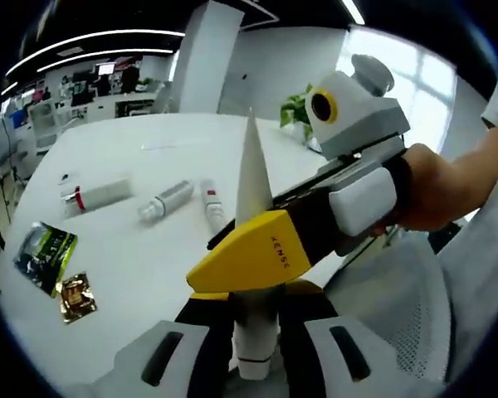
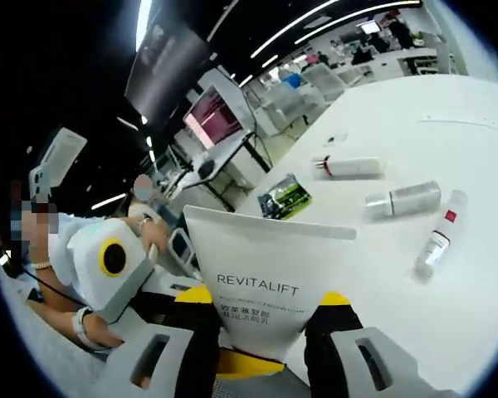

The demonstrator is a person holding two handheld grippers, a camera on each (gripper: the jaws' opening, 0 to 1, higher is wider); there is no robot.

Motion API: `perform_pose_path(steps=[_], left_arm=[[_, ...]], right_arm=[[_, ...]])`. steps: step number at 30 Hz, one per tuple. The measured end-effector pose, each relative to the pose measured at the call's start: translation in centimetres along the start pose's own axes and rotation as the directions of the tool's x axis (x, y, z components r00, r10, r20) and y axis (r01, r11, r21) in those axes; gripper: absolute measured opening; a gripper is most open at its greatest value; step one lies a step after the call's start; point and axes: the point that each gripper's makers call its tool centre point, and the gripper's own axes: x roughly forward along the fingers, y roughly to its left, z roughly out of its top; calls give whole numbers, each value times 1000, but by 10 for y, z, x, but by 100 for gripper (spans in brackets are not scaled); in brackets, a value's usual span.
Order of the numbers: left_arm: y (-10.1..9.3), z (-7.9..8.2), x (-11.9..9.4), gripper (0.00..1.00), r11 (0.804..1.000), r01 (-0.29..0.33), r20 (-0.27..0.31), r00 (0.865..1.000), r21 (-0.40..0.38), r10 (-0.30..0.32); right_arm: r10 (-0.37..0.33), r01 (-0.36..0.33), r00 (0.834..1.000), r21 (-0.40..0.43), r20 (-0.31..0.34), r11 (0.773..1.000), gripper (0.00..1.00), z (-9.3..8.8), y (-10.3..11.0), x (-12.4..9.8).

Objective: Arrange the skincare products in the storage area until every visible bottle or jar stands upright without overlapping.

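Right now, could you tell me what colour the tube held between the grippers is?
White tube, clearest in the right gripper view.

Open office around a white tabletop (image 1: pixel 174 141)

From my feed I see a wide white pillar (image 1: pixel 209 58) behind the tabletop, bright windows (image 1: pixel 415 66) to one side with a green plant (image 1: pixel 295 108) below them, long ceiling light strips (image 1: pixel 91 41) overhead, desks with monitors (image 2: pixel 212 112) further back, and a white mesh chair (image 1: pixel 398 307) close by.
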Motion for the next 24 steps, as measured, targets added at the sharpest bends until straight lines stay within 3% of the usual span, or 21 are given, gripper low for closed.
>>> perform_pose_path(steps=[4,18,24], left_arm=[[1,-1,1,20,998,-7,0,1000,64,7],[4,1,0,21,995,-13,13,1000,95,12],[4,-3,1,21,992,-19,-17,1000,124,21]], right_arm=[[-8,8,1000,-40,1,999,33,-2,3,-2],[-37,41,999,-116,38,992,33,11,-1,-10],[-53,61,996,-130,68,990,33,20,-10,-18]])
